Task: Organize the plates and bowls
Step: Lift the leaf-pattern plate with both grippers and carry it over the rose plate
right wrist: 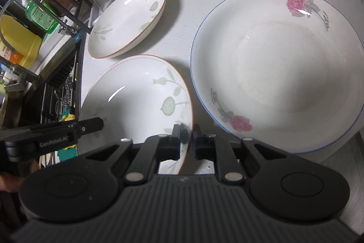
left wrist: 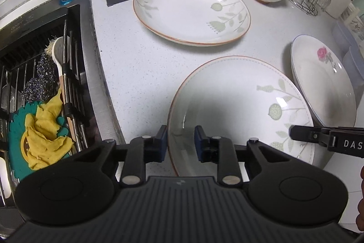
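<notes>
Left wrist view: left gripper (left wrist: 179, 142), jaws pinching the left rim of the near leaf-pattern plate (left wrist: 241, 111) on the desk (left wrist: 136, 65).

Right wrist view: right gripper (right wrist: 186, 140), jaws pinching the same plate's right rim. Second leaf-pattern plate (right wrist: 127, 22) and rose plate (right wrist: 277, 70) lie apart.

Judgement: stacking not yet begun; all three plates remain separate.

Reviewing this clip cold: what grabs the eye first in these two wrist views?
Both grippers clamp opposite rims of the near leaf-pattern plate: the left gripper on its left edge, the right gripper on its right edge. A matching leaf-pattern plate sits farther back on the white counter, and a large rose-printed plate lies just right of the held one. Left of the counter, the sink rack holds a yellow cloth.
</notes>
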The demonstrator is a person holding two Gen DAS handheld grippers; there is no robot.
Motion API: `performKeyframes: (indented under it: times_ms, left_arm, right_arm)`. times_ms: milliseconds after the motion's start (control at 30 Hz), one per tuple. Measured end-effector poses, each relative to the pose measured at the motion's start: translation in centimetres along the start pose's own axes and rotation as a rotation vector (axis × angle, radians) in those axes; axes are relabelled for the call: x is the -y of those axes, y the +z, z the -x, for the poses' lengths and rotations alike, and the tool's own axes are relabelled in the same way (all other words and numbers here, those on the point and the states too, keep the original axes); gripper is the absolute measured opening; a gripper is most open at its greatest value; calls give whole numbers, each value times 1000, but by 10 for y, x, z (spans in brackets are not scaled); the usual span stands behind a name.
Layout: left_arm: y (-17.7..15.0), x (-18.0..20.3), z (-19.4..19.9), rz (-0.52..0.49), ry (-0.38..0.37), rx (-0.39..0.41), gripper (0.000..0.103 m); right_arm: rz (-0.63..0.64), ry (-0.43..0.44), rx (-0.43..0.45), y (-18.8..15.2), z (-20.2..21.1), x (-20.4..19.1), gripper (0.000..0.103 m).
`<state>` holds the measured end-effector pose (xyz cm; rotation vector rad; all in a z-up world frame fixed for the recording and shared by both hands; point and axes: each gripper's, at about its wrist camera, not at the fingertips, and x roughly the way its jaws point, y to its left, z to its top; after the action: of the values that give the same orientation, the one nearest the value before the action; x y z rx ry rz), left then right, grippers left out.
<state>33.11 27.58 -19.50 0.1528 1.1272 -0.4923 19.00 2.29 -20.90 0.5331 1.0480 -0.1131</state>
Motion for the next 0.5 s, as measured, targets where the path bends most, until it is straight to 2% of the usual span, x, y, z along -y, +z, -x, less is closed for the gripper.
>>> performKeyframes:
  times_ms: [167,267,500]
  left_arm:
    - [2,-9,2,55,-34,-19,29]
    - [-1,-17,9,115,-67,-23,29]
    - [0,-19,39,174,-128,-4,29]
  right_arm:
    - [-15,29,-22,3,-1,4,14]
    - [-29,88,-42,4,6,8,14]
    - [14,152,-71,12,27,5,14]
